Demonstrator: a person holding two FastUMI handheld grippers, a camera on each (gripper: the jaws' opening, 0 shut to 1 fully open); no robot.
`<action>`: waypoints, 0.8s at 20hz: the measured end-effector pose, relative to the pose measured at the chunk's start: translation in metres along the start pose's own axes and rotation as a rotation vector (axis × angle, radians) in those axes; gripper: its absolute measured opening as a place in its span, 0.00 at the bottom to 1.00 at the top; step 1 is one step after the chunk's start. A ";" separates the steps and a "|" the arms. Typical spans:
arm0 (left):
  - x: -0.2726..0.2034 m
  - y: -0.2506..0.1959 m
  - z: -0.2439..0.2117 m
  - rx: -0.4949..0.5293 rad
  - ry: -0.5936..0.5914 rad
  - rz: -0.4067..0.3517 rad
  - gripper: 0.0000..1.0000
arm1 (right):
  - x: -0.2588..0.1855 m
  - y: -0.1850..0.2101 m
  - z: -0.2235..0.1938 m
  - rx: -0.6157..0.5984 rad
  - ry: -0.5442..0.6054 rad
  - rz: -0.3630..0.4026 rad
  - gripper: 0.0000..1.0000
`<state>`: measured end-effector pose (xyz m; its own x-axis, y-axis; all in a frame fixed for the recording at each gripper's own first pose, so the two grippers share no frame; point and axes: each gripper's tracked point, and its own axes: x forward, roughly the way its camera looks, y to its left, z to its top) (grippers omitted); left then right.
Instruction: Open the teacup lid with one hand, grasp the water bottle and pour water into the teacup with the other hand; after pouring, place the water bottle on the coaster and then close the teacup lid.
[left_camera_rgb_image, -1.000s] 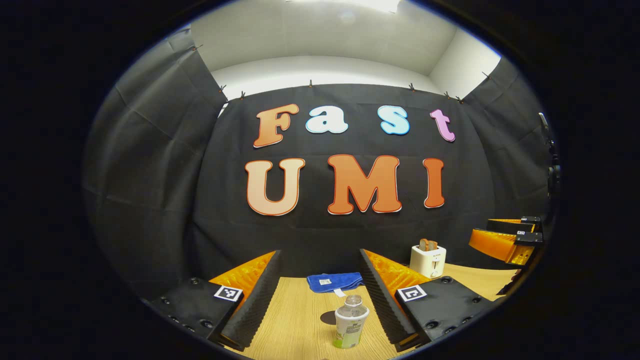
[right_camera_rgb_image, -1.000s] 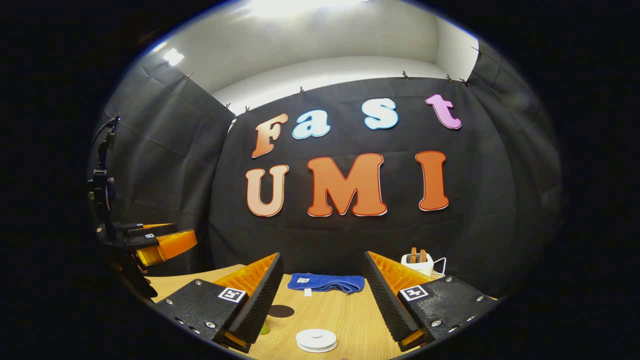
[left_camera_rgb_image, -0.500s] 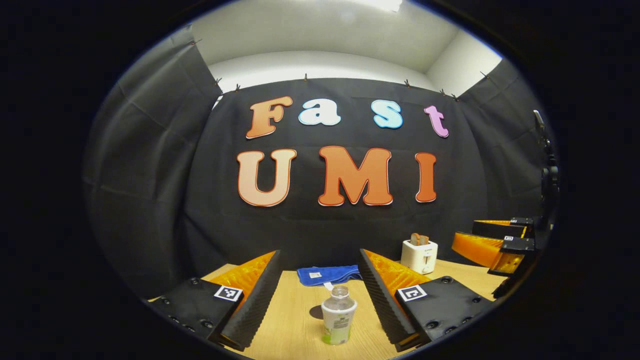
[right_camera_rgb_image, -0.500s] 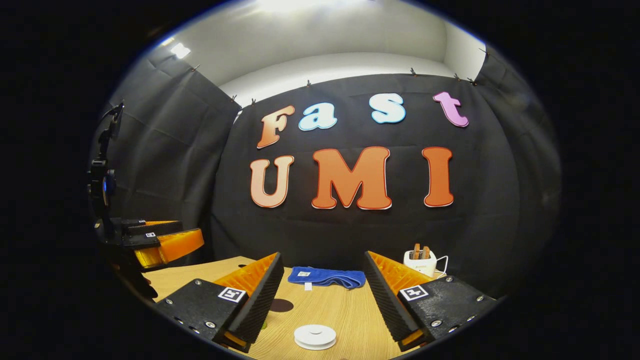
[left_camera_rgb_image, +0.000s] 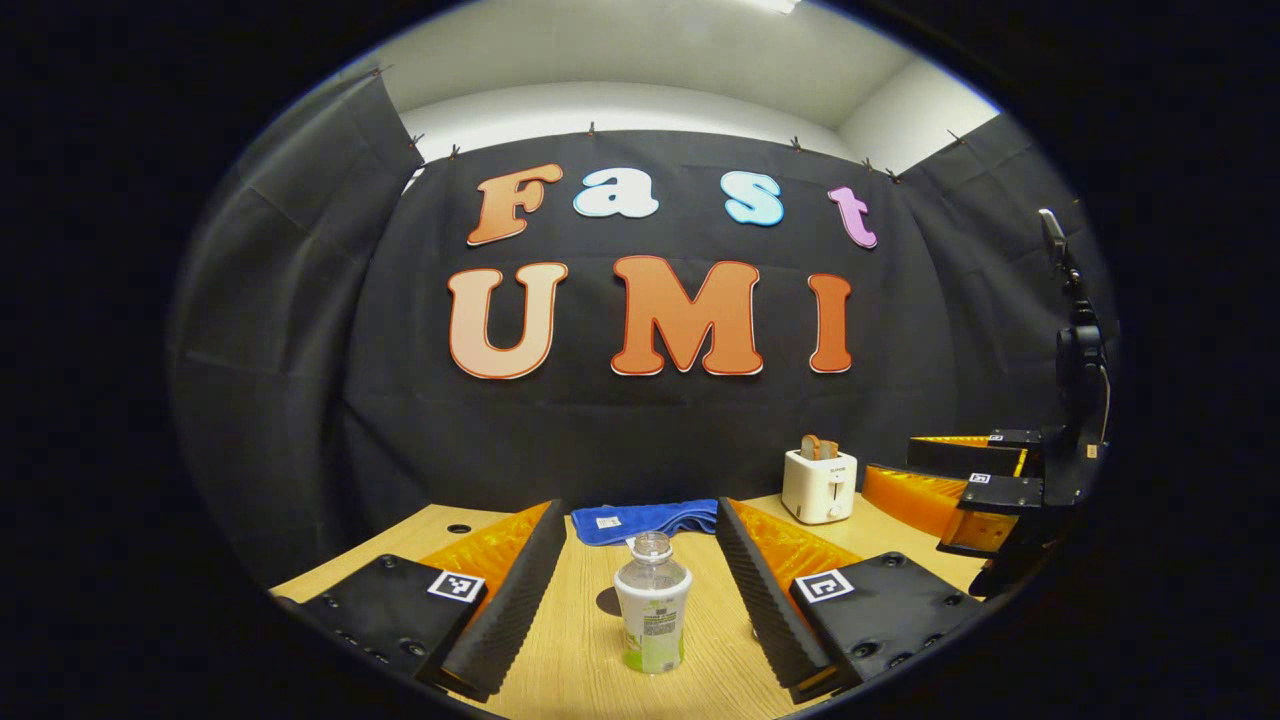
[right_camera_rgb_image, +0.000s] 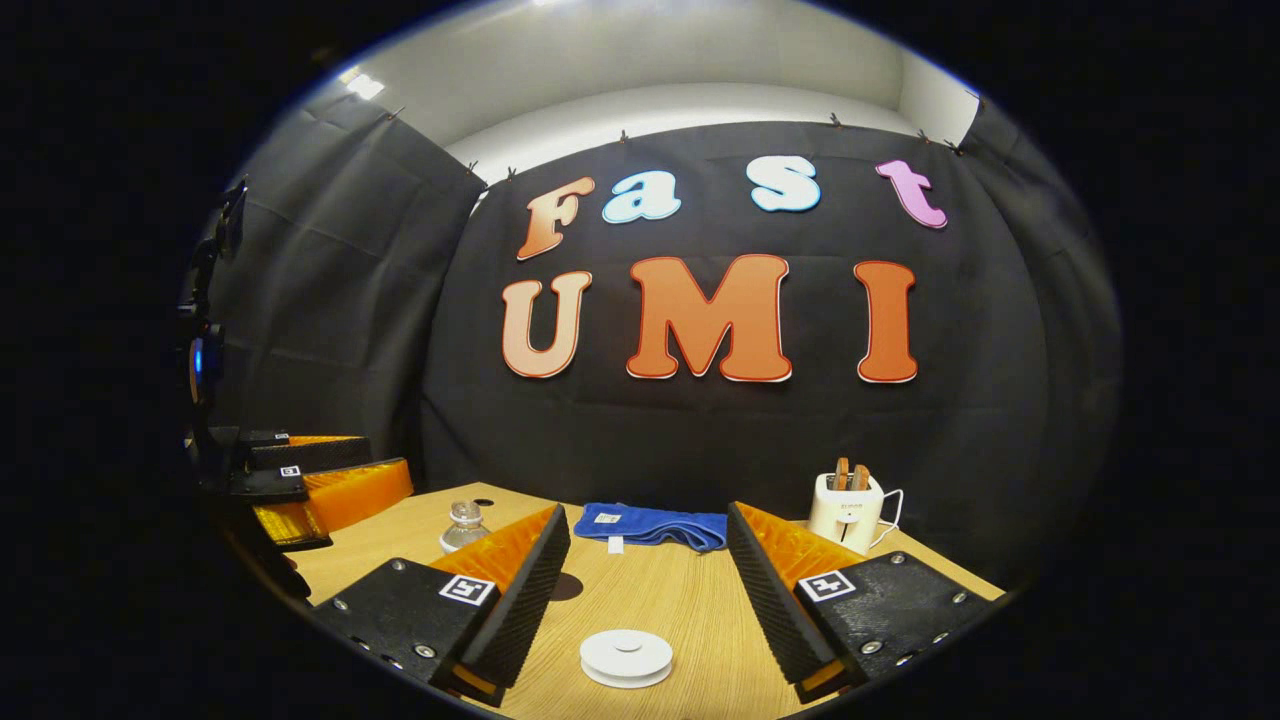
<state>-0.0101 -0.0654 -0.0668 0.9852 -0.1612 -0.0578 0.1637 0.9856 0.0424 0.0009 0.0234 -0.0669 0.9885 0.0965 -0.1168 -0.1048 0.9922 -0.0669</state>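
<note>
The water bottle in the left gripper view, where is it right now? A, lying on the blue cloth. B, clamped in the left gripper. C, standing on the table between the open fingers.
C: the water bottle stands upright on the table, untouched by the left gripper.

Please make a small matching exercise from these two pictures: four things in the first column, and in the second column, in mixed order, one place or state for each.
Things:
1. water bottle
2. teacup lid
3. blue cloth
4. toaster

Places or states:
a. lies folded at the back of the table, by the wall
b. stands upright, no cap on, between the left gripper's open fingers
c. lies flat and white between the right gripper's open fingers
d. has slices sticking out on top

Pairs: 1-b, 2-c, 3-a, 4-d
</note>
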 end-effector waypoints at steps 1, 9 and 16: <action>0.000 -0.001 -0.003 0.003 0.004 -0.002 0.97 | 0.001 0.001 -0.005 -0.002 0.007 0.003 0.94; 0.006 0.000 -0.027 0.072 0.009 0.019 0.97 | 0.019 0.008 -0.063 -0.021 0.126 0.024 0.82; 0.011 0.004 -0.057 0.087 0.059 0.046 0.97 | 0.029 0.005 -0.134 -0.074 0.270 0.010 0.67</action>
<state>-0.0016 -0.0598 -0.1240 0.9875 -0.1102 -0.1125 0.1248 0.9833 0.1326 0.0141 0.0202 -0.2033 0.9233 0.0719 -0.3773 -0.1317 0.9821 -0.1350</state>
